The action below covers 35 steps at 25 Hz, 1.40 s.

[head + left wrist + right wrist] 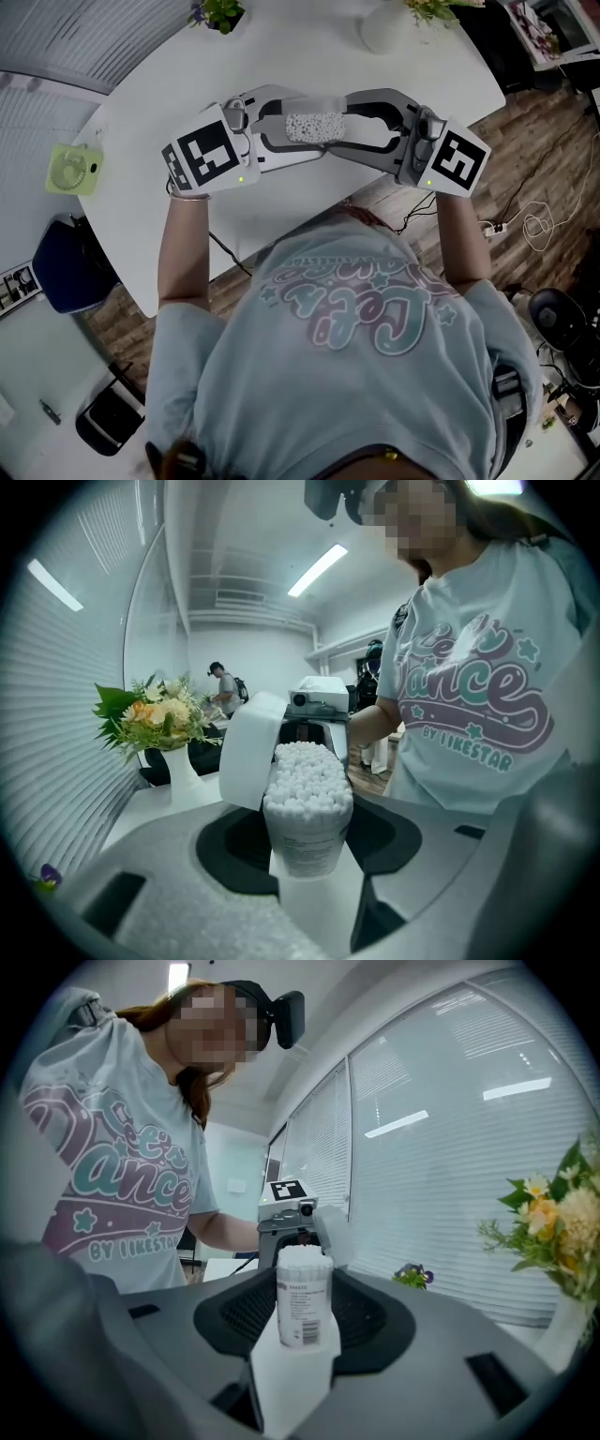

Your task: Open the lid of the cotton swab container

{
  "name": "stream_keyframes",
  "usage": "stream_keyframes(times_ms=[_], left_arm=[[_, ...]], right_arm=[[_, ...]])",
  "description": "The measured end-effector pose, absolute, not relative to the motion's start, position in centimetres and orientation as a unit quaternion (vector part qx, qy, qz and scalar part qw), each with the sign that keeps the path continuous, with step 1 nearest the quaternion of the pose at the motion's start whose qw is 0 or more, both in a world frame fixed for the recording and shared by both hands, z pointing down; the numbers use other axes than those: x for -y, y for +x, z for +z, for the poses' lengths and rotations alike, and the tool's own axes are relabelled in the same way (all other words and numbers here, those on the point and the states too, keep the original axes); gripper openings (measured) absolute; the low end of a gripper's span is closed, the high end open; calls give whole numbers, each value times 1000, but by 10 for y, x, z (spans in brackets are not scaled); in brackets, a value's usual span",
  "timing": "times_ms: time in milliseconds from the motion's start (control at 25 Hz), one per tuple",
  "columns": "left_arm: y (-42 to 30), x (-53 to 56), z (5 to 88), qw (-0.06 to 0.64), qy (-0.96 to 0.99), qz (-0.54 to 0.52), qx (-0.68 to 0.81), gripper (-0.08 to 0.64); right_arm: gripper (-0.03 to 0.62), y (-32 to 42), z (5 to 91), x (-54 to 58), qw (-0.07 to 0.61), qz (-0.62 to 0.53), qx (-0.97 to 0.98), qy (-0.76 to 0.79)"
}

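Note:
Both grippers meet over the white table (187, 84) with a clear cotton swab container (314, 126) between them, full of white swabs. Its white lid (251, 750) stands flipped open, tilted back on its hinge; in the right gripper view the lid (335, 1232) rises behind the container (304, 1296). My left gripper (295, 142) comes in from the left and its jaws press on the container's lower body (305, 841). My right gripper (354, 129) comes from the right and also closes round the body. Seen along the jaws, the left gripper (309, 860) and right gripper (300, 1330) each frame the container upright.
A white vase with flowers (384, 28) and a small plant (217, 13) stand at the table's far edge. A green fan (73, 172) sits beyond the left edge. Another person (223, 688) stands far back in the room. Cables (539, 225) lie on the wooden floor at right.

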<state>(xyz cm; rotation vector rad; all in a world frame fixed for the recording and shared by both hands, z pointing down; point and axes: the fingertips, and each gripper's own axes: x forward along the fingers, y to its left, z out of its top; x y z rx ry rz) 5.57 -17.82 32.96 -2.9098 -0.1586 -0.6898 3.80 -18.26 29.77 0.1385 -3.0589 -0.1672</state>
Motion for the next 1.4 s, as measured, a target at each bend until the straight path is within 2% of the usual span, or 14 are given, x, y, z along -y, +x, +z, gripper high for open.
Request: stream_keyframes(times_ms=[640,1400], left_arm=[[114,214,366,73,-968,-202,132,195],[139,241,437,47,-956,-242,160,195]], right_arm=[[187,96,336,222,64,-27,991,114],[190,121,409,252,99,21,987,123]])
